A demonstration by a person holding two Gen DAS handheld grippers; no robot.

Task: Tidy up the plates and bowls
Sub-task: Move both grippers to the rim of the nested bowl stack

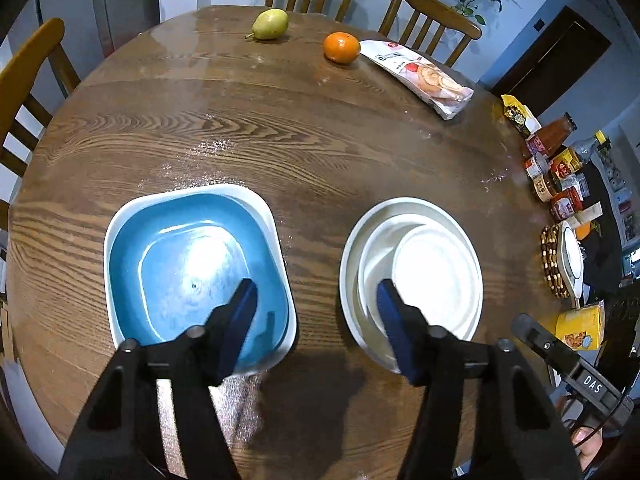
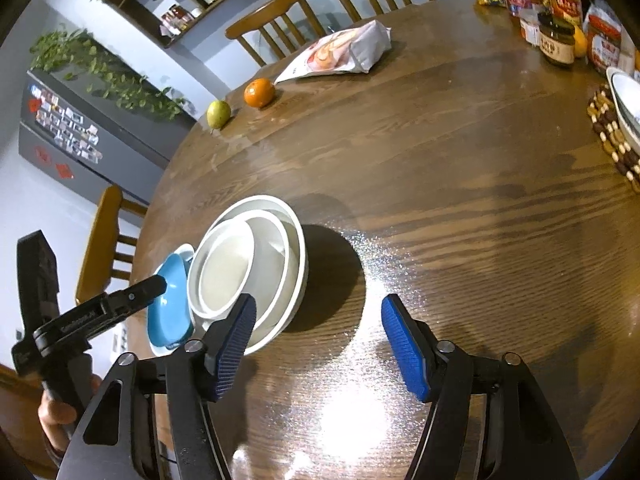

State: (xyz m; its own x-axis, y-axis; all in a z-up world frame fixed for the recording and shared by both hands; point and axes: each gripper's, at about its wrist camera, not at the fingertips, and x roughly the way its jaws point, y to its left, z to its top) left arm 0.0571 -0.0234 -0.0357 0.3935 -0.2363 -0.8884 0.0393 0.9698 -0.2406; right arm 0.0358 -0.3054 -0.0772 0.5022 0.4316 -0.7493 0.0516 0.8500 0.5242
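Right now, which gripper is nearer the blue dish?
Left. The left gripper hangs open at the blue dish, one finger over it. The right gripper sits open beyond the white bowl stack.

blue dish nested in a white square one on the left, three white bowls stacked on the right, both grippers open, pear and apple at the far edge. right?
One error: the fruit beside the pear is an orange, not an apple, as the left wrist view shows. The rest holds: blue dish in the white square dish, three stacked white bowls, left gripper and right gripper open.
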